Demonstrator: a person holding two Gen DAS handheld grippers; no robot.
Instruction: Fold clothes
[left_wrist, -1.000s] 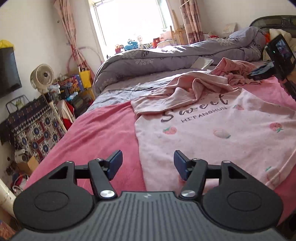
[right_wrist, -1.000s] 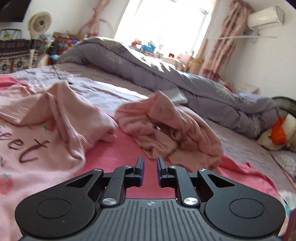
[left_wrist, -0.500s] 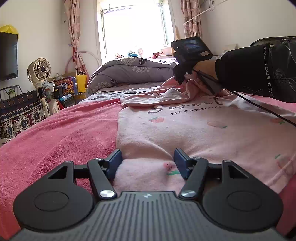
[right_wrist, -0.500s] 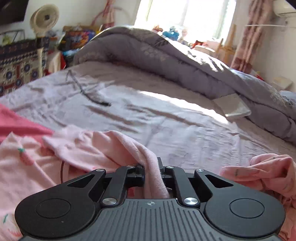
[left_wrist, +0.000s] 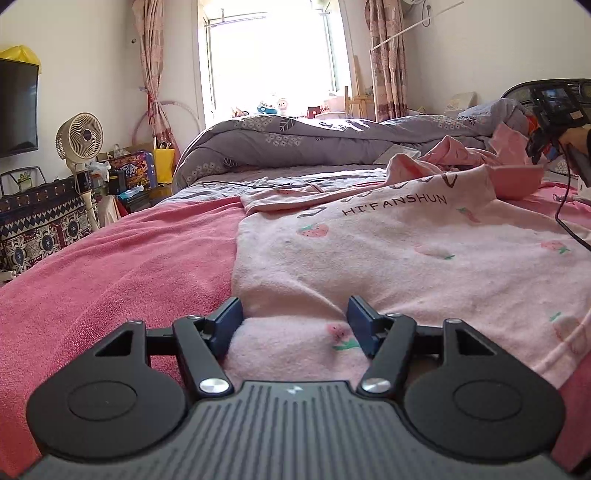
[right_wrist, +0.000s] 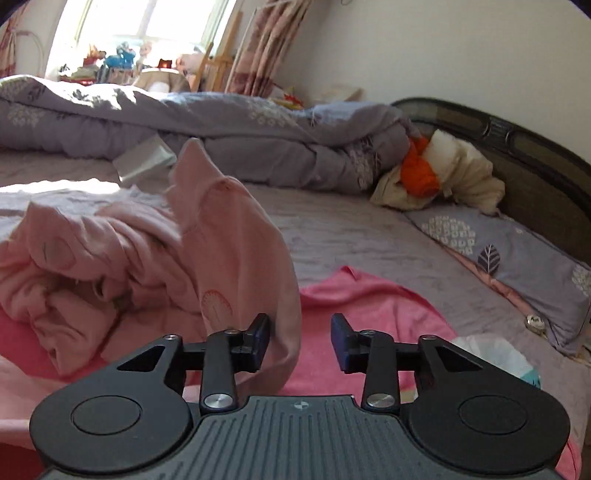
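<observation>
The left gripper (left_wrist: 294, 321) has its jaws wide open. They sit on both sides of a bump of the pink shirt (left_wrist: 388, 258) at its near edge, low in the middle of the left view, but they do not pinch it. The right gripper (right_wrist: 300, 341) also has open jaws. A flap of pink cloth, the sleeve (right_wrist: 251, 258), hangs between them and touches the left jaw. Nothing is held.

The shirt lies flat on the pink blanket (left_wrist: 122, 273) on the bed, and fills the right half of the left view. A second pink piece (right_wrist: 92, 254) sits bunched up at the left of the right view, just beside the sleeve.

What could go wrong? I think the left jaws may grab the blanket too, since it lies right under the shirt. Then the fold would pull the blanket up. The loose sleeve may flop back, because nothing grips it. The black cable (left_wrist: 565, 221) at the right edge of the left view lies over the shirt and may snag.

I see no box or basket on the bed. A yellow bag (left_wrist: 164, 162) stands by the wall, middle left. I cannot tell what is in it.
</observation>
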